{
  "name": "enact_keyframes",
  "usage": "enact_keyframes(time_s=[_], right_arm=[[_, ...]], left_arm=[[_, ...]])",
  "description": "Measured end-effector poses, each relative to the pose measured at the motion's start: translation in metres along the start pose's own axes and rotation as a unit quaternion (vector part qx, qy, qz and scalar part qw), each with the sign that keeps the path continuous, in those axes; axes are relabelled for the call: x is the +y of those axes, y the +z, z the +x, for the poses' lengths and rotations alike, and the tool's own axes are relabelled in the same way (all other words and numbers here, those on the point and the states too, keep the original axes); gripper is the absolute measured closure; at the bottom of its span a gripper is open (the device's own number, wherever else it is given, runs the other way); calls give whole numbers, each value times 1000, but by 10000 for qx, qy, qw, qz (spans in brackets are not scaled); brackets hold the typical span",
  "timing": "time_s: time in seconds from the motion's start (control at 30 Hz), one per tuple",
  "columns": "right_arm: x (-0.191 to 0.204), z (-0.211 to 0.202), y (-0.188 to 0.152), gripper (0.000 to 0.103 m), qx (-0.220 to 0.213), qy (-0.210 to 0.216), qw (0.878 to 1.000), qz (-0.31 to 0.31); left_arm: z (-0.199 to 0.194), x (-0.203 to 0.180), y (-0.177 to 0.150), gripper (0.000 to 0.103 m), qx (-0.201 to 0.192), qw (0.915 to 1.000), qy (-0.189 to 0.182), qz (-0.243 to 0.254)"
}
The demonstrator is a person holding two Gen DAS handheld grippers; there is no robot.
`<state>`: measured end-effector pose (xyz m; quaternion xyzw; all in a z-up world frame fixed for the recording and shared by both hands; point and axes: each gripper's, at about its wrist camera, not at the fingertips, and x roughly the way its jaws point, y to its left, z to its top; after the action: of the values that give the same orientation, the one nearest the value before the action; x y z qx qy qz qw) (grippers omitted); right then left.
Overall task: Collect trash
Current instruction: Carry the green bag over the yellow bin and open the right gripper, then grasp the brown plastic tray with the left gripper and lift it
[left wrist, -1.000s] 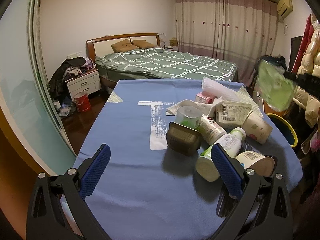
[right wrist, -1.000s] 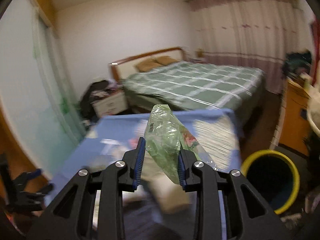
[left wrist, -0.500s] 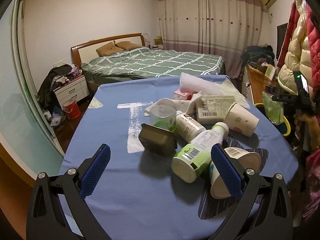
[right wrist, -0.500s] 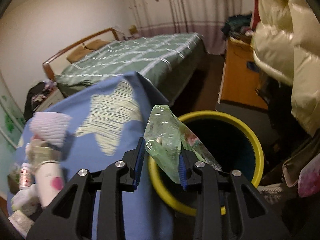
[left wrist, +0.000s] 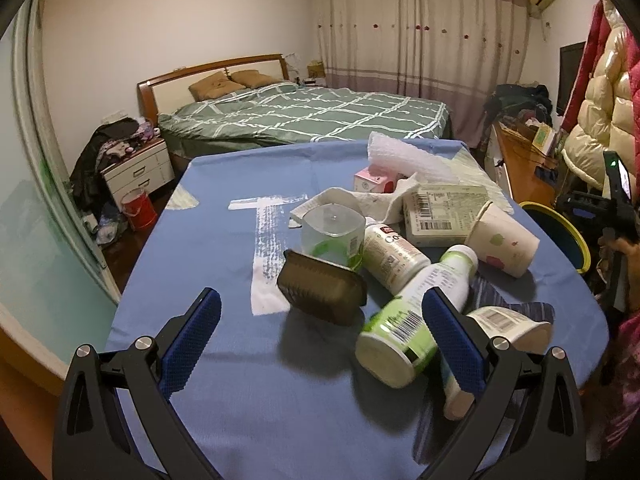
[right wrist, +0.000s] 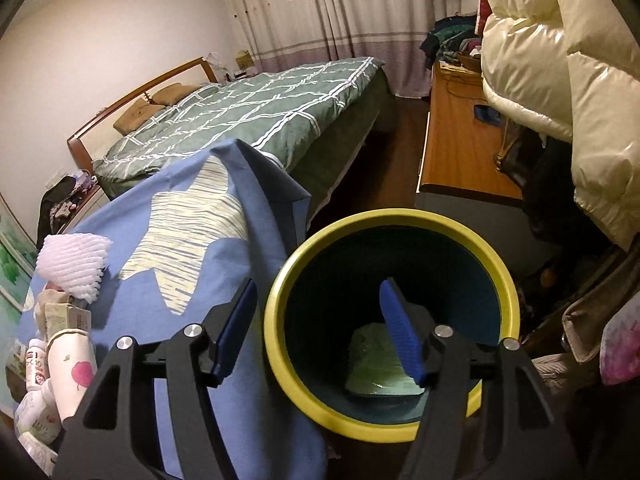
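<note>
My right gripper (right wrist: 320, 328) is open and empty above the yellow-rimmed bin (right wrist: 496, 264). A green plastic bag (right wrist: 372, 364) lies at the bin's bottom. The bin's rim also shows in the left wrist view (left wrist: 576, 236), with the right gripper's body over it. My left gripper (left wrist: 320, 344) is open and empty, low over the blue-clothed table (left wrist: 224, 240). Ahead of it lie a brown tub (left wrist: 320, 292), a green-white bottle (left wrist: 412, 316), a clear cup (left wrist: 332, 236), a white bottle (left wrist: 392, 252), a paper cup (left wrist: 504, 244), a carton (left wrist: 440, 216) and a yogurt cup (left wrist: 508, 328).
Bubble wrap (left wrist: 404, 158) and a pink box (left wrist: 374, 180) lie farther back on the table. A bed (left wrist: 304, 116) stands beyond. A wooden desk (right wrist: 460, 140) and hanging puffy coats (right wrist: 560, 80) crowd the right of the bin. A nightstand (left wrist: 132, 168) stands at left.
My right gripper swung from over the table to above the bin, opened, and the green bag dropped into the bin. My left gripper drifted slightly over the table.
</note>
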<state>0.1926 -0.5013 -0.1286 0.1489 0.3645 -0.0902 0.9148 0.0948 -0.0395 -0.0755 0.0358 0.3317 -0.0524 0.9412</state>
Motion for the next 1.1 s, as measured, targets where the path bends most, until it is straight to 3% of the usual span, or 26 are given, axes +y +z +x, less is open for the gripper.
enact_keyframes(time_s=[0.27,0.43,0.63,0.9,1.0,1.1], right_arm=[[8,-10,1,41,-49,24,9999,-90],[12,-11,1,41,-39,57,9999,-73],[22,-7,-1,40,42,90,9998,-169],[28,-3,-3,40,98,125,9997,-187],[29,-4,-4,40,100,141,9997,-198],[28,-7,-4,40,78,160,9997,-186]], left_arm=[[34,14,4,5,127,9982,-484,321],[52,17,0,17,364,9961,-601,534],[72,28,-2,25,570,9930,-933,441],[82,18,1,25,590,9897,-1159,593],[87,14,2,36,615,9890,-1189,634],[85,15,1,38,611,9886,-1232,607]])
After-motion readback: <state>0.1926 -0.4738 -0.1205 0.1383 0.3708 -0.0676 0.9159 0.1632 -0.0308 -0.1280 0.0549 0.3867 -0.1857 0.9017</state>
